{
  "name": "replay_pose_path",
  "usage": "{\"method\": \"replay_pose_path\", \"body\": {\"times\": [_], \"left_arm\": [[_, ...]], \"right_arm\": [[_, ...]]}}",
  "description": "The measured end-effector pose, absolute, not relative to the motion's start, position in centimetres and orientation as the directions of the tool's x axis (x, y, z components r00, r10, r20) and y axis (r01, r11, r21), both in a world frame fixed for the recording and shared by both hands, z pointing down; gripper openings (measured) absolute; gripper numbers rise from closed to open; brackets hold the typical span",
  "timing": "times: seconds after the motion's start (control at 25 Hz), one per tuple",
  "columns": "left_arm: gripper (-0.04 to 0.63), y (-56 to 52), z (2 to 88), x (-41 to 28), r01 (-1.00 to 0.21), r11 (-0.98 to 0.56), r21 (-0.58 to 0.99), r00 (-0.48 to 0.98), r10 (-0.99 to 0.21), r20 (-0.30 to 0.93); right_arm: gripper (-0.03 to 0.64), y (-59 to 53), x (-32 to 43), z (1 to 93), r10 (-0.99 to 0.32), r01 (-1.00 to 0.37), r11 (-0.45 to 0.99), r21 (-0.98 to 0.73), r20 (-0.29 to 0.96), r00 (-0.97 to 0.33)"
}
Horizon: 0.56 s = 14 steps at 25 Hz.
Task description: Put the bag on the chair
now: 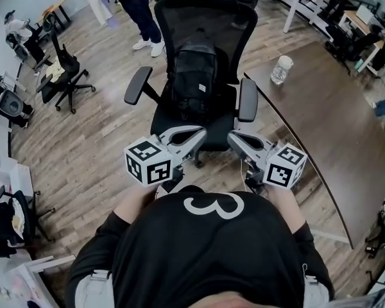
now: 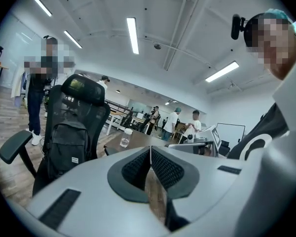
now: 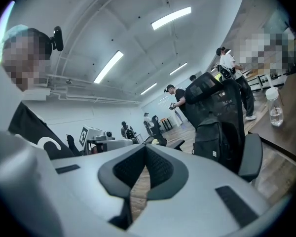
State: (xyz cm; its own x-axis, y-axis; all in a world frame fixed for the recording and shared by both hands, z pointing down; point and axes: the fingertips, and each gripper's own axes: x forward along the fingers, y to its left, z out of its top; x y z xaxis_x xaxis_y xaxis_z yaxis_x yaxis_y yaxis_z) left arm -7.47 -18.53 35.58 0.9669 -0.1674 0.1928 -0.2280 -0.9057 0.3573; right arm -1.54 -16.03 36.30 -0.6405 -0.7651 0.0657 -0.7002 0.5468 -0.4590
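A person's black shirt [image 1: 205,249] with a white curled mark fills the bottom of the head view. Just past it, the left gripper [image 1: 199,133] and right gripper [image 1: 234,138] are held side by side near the chest. Each is a smooth light-grey shell with a black-and-white marker cube [image 1: 147,162] at the back. Both pairs of jaws are pressed fully together, and their dark ribbed pads [image 2: 138,168] meet with nothing between them. Neither gripper touches anything. Ahead of them the bag [image 1: 196,76], a black fabric backpack with a small pale label [image 2: 75,159], stands upright on the seat of the chair [image 1: 208,8]. It leans on the black mesh back, between two padded armrests [image 1: 138,85]. To the right is a dark curved table [image 1: 327,127] bearing a clear plastic bottle [image 1: 282,69]. The floor [image 1: 96,133] is wood plank.
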Motion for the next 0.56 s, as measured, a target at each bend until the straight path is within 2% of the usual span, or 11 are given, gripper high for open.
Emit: {"method": "replay_pose_path", "body": {"times": [0.56], "left_arm": [[0.025,-18.0,35.8,-6.1,-0.164,-0.914,0.372,0.974,-0.09,0.209]], "right_arm": [[0.025,-15.1,-0.5,36.6,-0.806,-0.727,0.481,-0.491,0.08,-0.587]]}}
